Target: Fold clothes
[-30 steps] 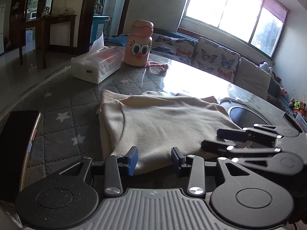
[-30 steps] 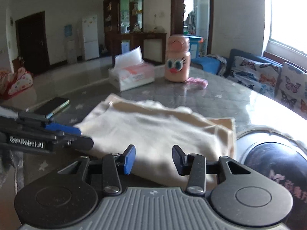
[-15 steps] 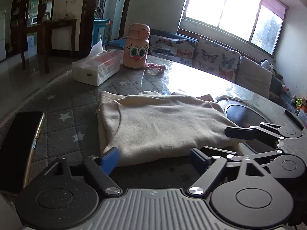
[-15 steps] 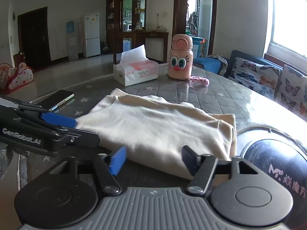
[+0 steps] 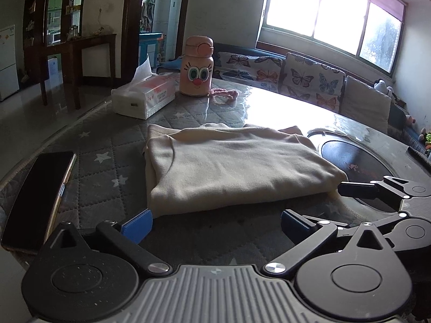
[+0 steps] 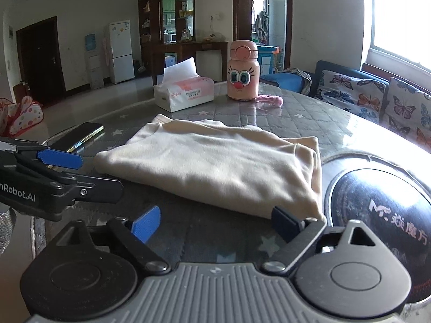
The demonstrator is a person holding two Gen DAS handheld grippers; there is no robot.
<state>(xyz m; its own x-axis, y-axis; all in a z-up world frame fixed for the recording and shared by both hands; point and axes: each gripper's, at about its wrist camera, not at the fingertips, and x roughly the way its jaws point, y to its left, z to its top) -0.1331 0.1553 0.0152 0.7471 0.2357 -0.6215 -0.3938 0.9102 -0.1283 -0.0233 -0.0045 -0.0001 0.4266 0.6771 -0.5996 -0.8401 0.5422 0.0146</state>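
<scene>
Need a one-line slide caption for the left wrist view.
Open left gripper before a folded cream garment, phone alongside.

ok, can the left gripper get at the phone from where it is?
Probably yes. The phone lies flat just left of the open left gripper, with only bare table mat between them. The folded shirt sits off to the other side.
</scene>
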